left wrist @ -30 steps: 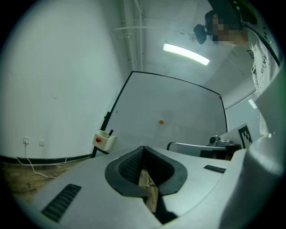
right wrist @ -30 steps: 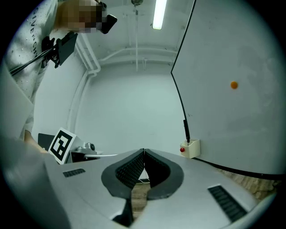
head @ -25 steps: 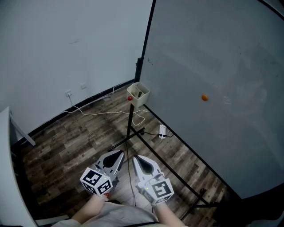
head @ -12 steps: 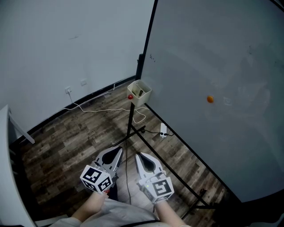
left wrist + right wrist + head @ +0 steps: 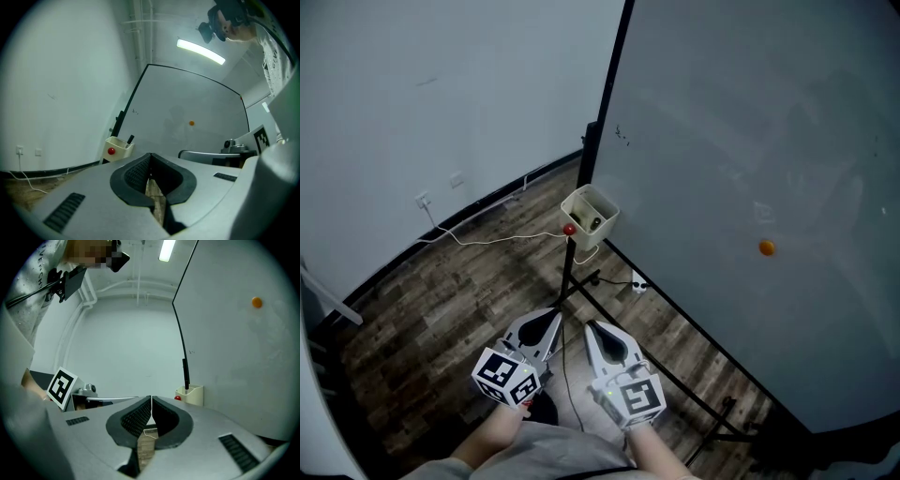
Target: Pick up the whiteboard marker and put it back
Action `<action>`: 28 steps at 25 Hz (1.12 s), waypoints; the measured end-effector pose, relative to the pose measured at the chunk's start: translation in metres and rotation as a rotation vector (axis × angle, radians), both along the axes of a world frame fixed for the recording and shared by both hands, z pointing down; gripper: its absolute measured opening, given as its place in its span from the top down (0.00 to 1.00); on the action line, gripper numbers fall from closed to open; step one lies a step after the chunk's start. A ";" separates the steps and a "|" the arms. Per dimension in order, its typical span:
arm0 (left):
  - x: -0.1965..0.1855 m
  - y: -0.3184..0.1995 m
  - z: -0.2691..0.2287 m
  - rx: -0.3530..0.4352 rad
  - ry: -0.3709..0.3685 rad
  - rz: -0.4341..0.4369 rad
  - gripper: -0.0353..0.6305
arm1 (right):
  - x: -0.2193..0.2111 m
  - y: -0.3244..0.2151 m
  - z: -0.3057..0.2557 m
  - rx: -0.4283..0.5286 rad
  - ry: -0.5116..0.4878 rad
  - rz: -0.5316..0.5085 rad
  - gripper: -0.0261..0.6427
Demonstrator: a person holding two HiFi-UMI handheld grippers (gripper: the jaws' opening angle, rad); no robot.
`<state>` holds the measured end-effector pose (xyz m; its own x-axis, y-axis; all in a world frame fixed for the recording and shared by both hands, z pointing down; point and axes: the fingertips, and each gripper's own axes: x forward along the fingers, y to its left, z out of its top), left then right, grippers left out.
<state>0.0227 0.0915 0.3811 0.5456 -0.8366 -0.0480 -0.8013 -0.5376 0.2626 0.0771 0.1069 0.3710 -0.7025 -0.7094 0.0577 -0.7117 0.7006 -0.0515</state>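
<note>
A cream holder box (image 5: 589, 212) hangs at the lower left corner of the whiteboard (image 5: 750, 141), with a red knob (image 5: 569, 230) on its side. In the left gripper view a dark whiteboard marker (image 5: 130, 139) sticks up out of the holder box (image 5: 118, 146). Both grippers are held side by side low in the head view, well short of the box. My left gripper (image 5: 554, 320) is shut with nothing in it, and so is my right gripper (image 5: 590, 329). The right gripper view shows the holder box (image 5: 191, 394) beyond its closed jaws.
An orange magnet (image 5: 766, 247) sticks to the whiteboard. Black stand legs (image 5: 675, 373) run across the wooden floor under the board. A white cable (image 5: 487, 239) and a power strip (image 5: 637, 281) lie on the floor. A white wall (image 5: 441, 94) stands behind.
The holder box and whiteboard corner have come nearer to both grippers in the head view. The grippers stay side by side and shut.
</note>
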 end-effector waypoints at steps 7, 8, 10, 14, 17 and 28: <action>-0.021 -0.070 -0.003 -0.026 0.014 0.099 0.92 | -0.024 -0.063 0.010 -0.040 0.001 0.074 0.93; -0.023 -0.079 -0.003 -0.030 0.015 0.113 0.92 | -0.027 -0.072 0.010 -0.041 0.000 0.089 0.93; -0.029 -0.097 0.000 -0.034 0.014 0.140 0.92 | -0.032 -0.091 0.007 -0.024 -0.012 0.119 0.93; -0.039 -0.131 0.009 -0.043 0.012 0.186 0.92 | -0.038 -0.124 0.011 -0.026 -0.010 0.166 0.93; -0.044 -0.149 0.011 -0.048 0.015 0.225 0.92 | -0.043 -0.144 0.012 -0.024 -0.018 0.197 0.93; -0.056 -0.186 0.022 -0.064 0.042 0.288 0.92 | -0.045 -0.194 0.011 -0.026 0.005 0.256 0.93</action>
<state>-0.0332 -0.0942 0.4032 0.7597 -0.6497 -0.0279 -0.6057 -0.7226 0.3330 0.0321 -0.0867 0.3821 -0.4998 -0.8623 0.0815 -0.8660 0.4959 -0.0637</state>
